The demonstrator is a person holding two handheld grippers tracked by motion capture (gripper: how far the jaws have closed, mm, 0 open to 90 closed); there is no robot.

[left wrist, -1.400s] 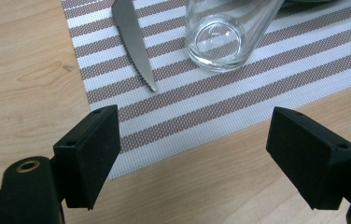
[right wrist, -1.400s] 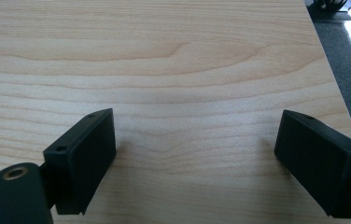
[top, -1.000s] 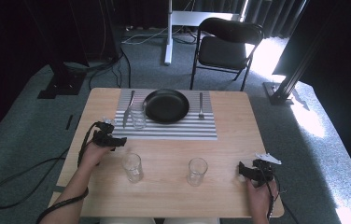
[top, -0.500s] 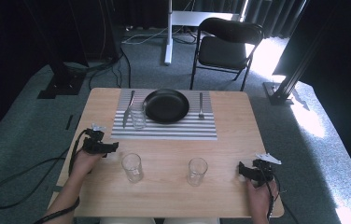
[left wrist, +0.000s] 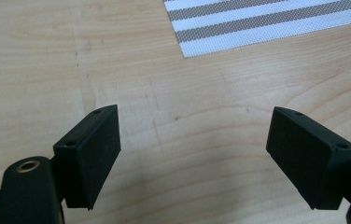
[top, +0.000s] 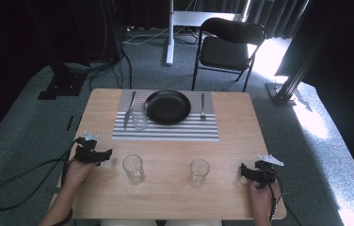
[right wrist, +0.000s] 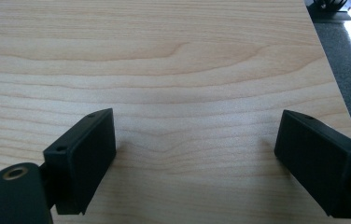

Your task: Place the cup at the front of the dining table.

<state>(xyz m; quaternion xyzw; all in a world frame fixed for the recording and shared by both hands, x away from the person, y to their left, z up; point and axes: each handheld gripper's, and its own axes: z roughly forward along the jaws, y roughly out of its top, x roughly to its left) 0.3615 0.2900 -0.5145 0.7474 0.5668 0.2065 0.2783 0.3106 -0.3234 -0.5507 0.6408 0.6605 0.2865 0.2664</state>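
My left gripper (top: pixel 103 154) and right gripper (top: pixel 245 170) rest wide apart, empty. To grasp the nearer glass (top: pixel 132 168), I should approach level.

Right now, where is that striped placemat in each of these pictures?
High view: striped placemat lies mid-table, under the black plate.
Left gripper view: its corner at top right.
Right gripper view: not in it.
Shared landmark: wooden table.

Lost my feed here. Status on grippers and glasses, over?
Left gripper open, empty, at table's left edge. Right gripper open, empty, near right edge. Two glasses upright between them, untouched. Third glass on striped mat. Nothing blocking.
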